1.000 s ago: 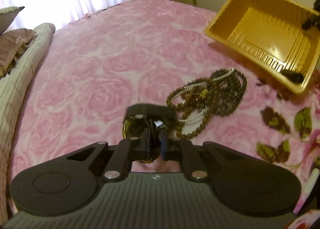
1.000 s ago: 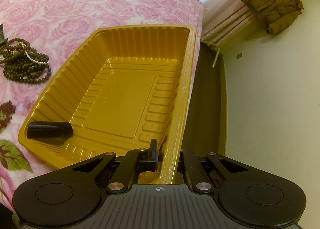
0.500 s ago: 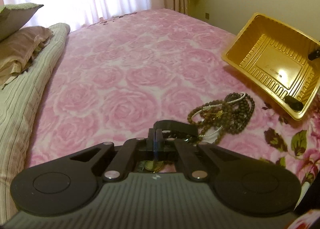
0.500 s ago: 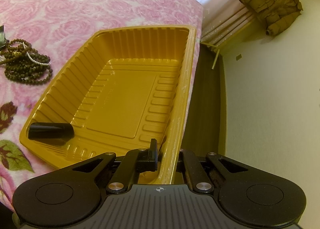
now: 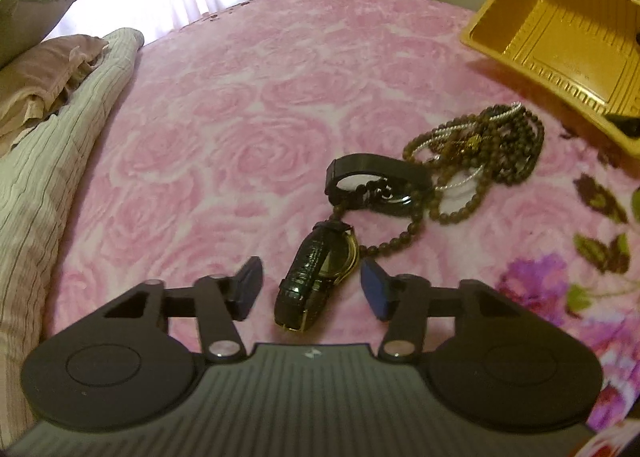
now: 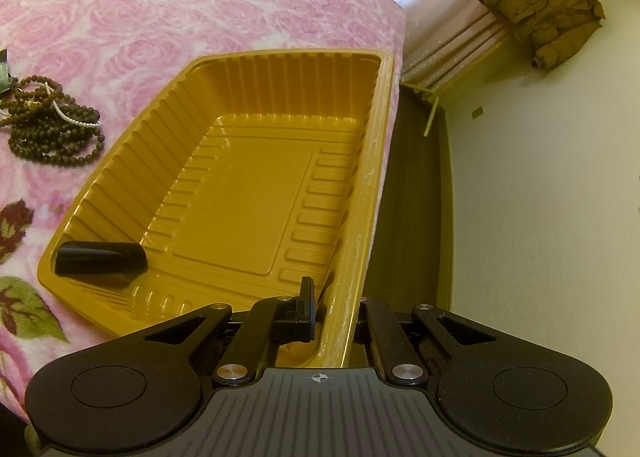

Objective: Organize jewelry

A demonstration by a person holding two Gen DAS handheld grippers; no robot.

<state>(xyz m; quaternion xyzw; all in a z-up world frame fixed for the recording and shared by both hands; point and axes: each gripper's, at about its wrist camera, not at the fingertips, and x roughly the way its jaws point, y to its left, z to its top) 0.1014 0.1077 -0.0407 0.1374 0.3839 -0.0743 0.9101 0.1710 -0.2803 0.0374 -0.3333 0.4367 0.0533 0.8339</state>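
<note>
1. Release of the watch is the change: a second ago the left gripper point(image 5: 312, 291) was clamped on the black-strapped, gold-cased wristwatch point(image 5: 320, 271), and half a second ago its jaws were fully closed with the watch mostly hidden beneath them. Now the jaws are opening, standing about half apart, and neither pad presses on the watch.

2. My reading is that the watch slipped or was let go for a fresh grip, so it has not begun its trip to the ribbed yellow plastic tray point(image 6: 256, 185). The pick would have to be made again.

3. Between the open jaws lies the watch, on its edge on the pink rose-patterned bedspread point(image 5: 248, 129), strap end nearest the gripper body, case farther out. Clear gaps show on both sides of it.

4. Just beyond the fingertips sits a black band-like loop point(image 5: 380, 181), and past it to the right the tangle of dark brown bead strings with a thin pearly strand point(image 5: 480, 153). One bead string trails back to touch the watch case.

5. The right gripper point(image 6: 324, 309) is fully closed on the near rim of the tray, one pad inside the wall and the other hidden outside it. It has not moved over the last second.

6. Inside the tray, left of the right jaws, rests one small black piece point(image 6: 100, 259).
</note>
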